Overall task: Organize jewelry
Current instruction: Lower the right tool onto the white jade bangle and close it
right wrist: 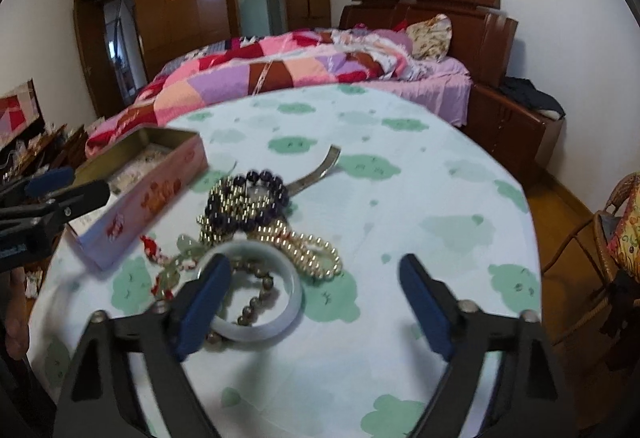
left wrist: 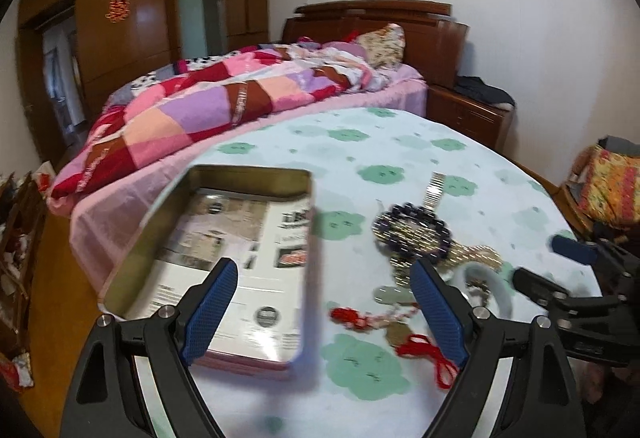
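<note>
A heap of jewelry lies on the cloud-print tablecloth [right wrist: 420, 198]: a dark purple bead bracelet [right wrist: 248, 202], a gold bead strand [right wrist: 308, 250], a metal watch band [right wrist: 320, 170], a pale jade bangle [right wrist: 294, 294] around a brown bead bracelet [right wrist: 260, 294], and a red-corded green pendant [right wrist: 168, 270]. My right gripper [right wrist: 316, 294] hovers open over the heap's near side, its left pad over the bangle's rim. An open tin [left wrist: 208, 238] lined with printed paper sits to the left. My left gripper [left wrist: 324, 302] is open at the tin's near right corner and holds nothing.
The round table's edge curves close on the right, with a wicker chair [right wrist: 616, 238] beyond it. Behind the table stand a bed with a patchwork quilt [left wrist: 208, 106], a wooden nightstand [left wrist: 468, 110] and a brown wardrobe [left wrist: 132, 18]. Clutter fills the floor at the left [left wrist: 20, 250].
</note>
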A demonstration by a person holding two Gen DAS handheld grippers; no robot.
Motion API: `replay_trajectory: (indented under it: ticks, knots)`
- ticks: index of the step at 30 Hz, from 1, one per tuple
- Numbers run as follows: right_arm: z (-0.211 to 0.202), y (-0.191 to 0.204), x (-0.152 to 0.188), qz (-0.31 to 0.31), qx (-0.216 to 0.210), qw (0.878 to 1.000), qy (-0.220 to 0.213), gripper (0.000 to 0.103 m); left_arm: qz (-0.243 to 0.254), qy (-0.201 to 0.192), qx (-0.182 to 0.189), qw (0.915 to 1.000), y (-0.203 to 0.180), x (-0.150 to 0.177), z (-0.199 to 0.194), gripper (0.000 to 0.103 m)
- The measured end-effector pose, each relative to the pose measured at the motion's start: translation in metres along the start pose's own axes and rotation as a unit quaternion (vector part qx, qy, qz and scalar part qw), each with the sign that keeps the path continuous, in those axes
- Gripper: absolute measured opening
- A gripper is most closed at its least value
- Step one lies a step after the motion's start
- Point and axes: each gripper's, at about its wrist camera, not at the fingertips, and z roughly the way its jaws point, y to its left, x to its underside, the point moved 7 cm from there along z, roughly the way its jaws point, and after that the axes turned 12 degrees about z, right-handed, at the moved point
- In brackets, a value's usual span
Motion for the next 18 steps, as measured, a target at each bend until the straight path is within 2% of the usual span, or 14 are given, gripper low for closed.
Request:
replay_trajectory:
  ticks: [1, 2, 4, 9, 11, 13, 15, 18]
  knots:
    - [0.002, 0.0, 0.002, -0.001, -0.003, 1.0, 0.008, 0.069, 0.004, 0.002, 0.006, 1.0, -0.004, 0.0, 0.001, 0.074]
    - [0.004, 0.003, 0.003, 0.0, -0.009, 1.0, 0.016, 0.061, 0.008, 0.007, 0.014, 0.9998, -0.009, 0.001, 0.003, 0.07]
    - [0.008, 0.004, 0.008, -0.002, -0.017, 0.999, 0.028, 0.055, 0.011, 0.013, 0.028, 0.9994, -0.018, 0.001, 0.005, 0.063]
    - [0.014, 0.007, 0.014, -0.012, -0.013, 0.999, 0.05, 0.049, 0.028, 0.009, 0.055, 0.9981, -0.037, -0.003, 0.002, 0.062]
    - [0.019, 0.007, 0.016, -0.013, -0.009, 0.998, 0.059, 0.038, 0.034, 0.012, 0.068, 0.997, -0.046, -0.002, 0.005, 0.062]
    - [0.023, 0.005, 0.019, -0.01, -0.013, 0.997, 0.071, 0.031, 0.04, 0.02, 0.078, 0.9959, -0.054, 0.001, 0.009, 0.062]
    - [0.025, 0.004, 0.021, -0.002, -0.021, 0.997, 0.079, 0.029, 0.048, 0.027, 0.091, 0.9944, -0.062, 0.004, 0.013, 0.062]
    - [0.025, 0.002, 0.021, 0.006, -0.038, 0.996, 0.085, 0.02, 0.056, 0.036, 0.105, 0.9922, -0.071, 0.008, 0.017, 0.061]
